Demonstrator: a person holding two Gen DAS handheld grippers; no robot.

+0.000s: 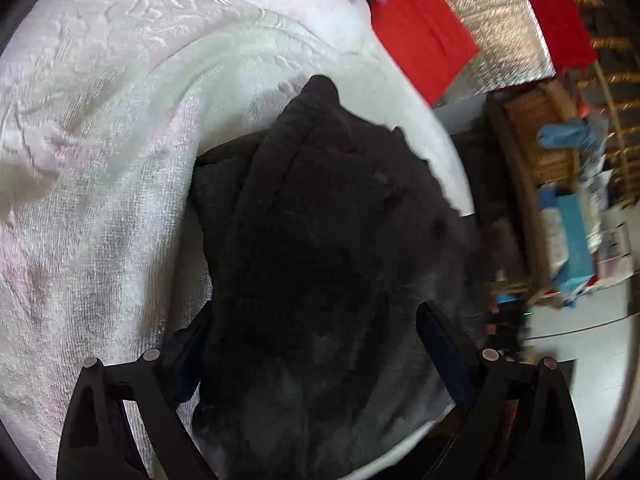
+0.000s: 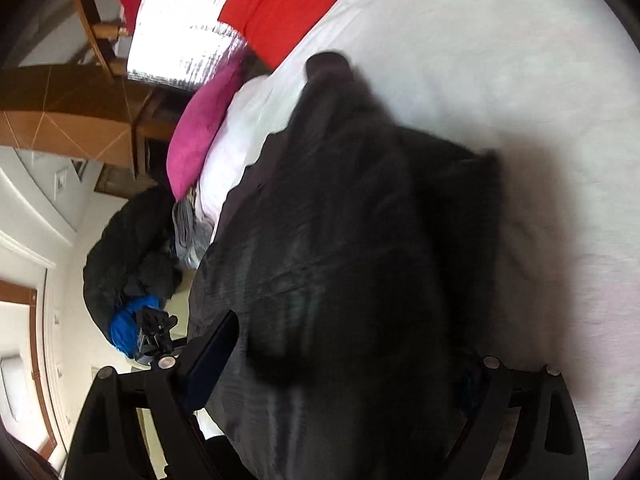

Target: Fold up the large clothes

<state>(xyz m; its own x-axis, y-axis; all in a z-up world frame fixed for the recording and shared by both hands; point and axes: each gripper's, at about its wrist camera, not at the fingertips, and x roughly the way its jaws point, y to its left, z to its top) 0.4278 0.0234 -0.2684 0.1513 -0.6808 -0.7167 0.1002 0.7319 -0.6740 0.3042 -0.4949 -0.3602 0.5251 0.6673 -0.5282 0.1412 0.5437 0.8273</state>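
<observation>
A large black garment (image 1: 320,220) lies bunched on the bed's white textured cover (image 1: 100,200), one pointed end reaching away from me. My left gripper (image 1: 316,340) stands wide open low over it. The cloth fills the gap, and its fingers (image 1: 440,340) flank the near end. In the right wrist view the same black garment (image 2: 352,220) is blurred and rests on the white sheet (image 2: 520,60). My right gripper (image 2: 344,364) is also wide open, with cloth draped between its fingers (image 2: 216,352). The garment partly hides the right-hand finger.
A pink pillow (image 2: 200,136), red cloth (image 1: 420,28) and a silver foil sheet (image 2: 188,32) sit at the bed's far end. Wooden furniture with cluttered boxes (image 1: 560,200) stands past the bed edge. A dark pile with something blue (image 2: 128,324) lies on the floor.
</observation>
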